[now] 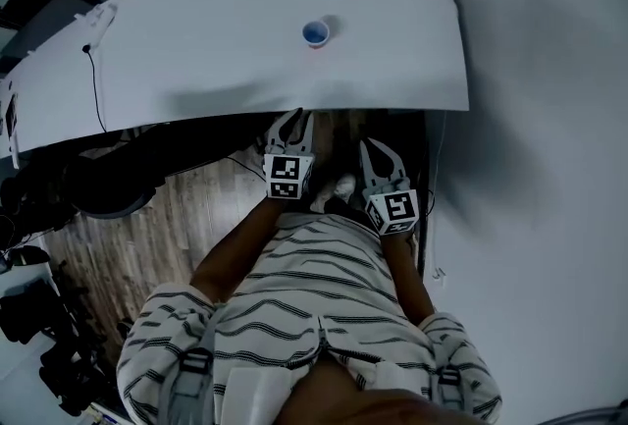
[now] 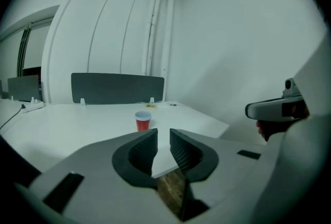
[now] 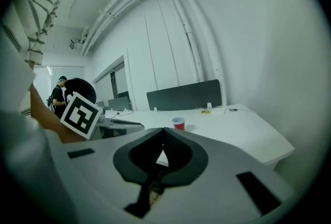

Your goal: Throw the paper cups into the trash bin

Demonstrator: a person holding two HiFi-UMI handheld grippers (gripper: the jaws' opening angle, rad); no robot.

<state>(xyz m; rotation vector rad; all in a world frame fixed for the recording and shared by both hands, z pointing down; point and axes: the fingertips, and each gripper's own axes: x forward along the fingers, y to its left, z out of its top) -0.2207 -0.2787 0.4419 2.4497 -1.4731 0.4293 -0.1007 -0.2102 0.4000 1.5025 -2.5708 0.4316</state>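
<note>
Jaws barely parted on the left gripper, closed on the right gripper, both empty, face a red paper cup on the white counter; reaching in and opening wider looks next.

White desk, dark divider — wood floor, pale walls.

The table is smooth and matt, the floor wood-grained, the cup paper.
</note>
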